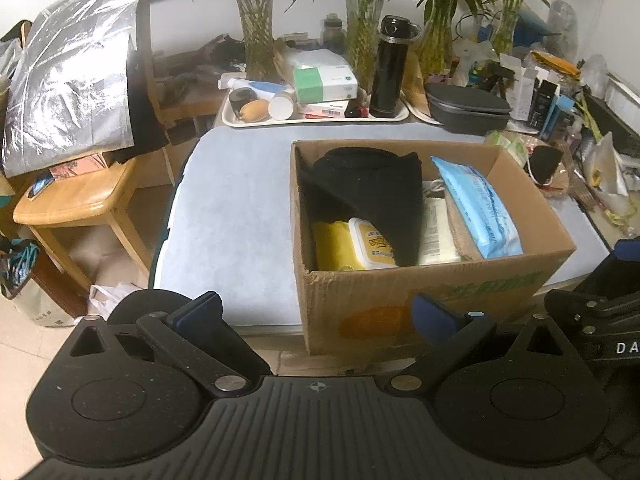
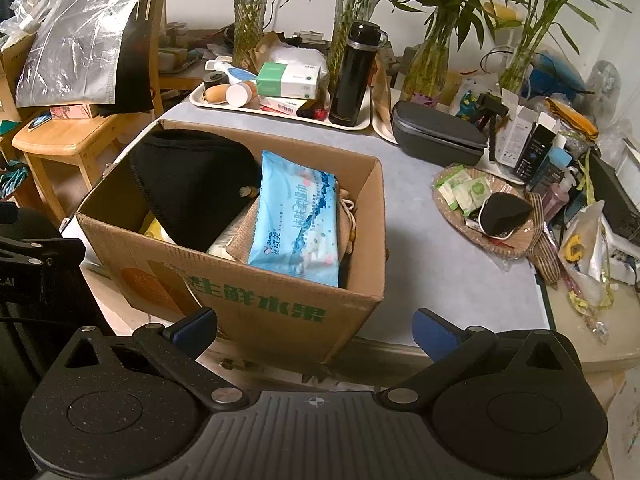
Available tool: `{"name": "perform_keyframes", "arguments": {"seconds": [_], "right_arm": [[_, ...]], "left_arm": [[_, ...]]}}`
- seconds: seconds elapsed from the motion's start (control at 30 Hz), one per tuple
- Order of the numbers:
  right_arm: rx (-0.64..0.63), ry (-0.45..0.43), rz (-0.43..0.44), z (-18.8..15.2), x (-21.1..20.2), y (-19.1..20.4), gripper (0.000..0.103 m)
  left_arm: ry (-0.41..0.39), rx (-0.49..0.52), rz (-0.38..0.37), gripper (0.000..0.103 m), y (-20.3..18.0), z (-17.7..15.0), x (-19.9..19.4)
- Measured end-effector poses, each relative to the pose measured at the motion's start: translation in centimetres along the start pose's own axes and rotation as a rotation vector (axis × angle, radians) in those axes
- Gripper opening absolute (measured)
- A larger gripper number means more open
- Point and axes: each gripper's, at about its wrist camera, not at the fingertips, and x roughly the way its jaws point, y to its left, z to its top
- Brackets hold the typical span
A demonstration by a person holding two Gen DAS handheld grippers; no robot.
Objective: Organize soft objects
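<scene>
Left wrist view: the left gripper (image 1: 316, 312) hangs with jaws spread and empty before a cardboard box (image 1: 420, 300) on the table (image 1: 240, 208); a black soft item (image 1: 368, 200), yellow wipes pack (image 1: 356, 246) and blue wipes pack (image 1: 476, 208) sit inside.

Right wrist view: the right gripper (image 2: 316, 326), jaws likewise apart and empty, faces the same box (image 2: 280, 308), blue pack (image 2: 296, 220) leaning upright inside.
</scene>
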Motion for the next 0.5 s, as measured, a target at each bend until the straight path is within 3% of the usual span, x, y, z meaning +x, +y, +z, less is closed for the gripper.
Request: {"name": "perform_keyframes", "arguments": {"seconds": [0.3, 0.5], "right_arm": [[0.003, 0.000, -0.003, 0.00, -0.06, 0.03, 0.103], [0.004, -0.001, -0.009, 0.05, -0.06, -0.10, 0.103]], "left_arm": [[-0.001, 0.005, -0.011, 0.103, 0.00, 0.04, -0.05], [-0.042, 0.042, -0.005, 0.103, -0.41, -0.23, -0.48]]}}
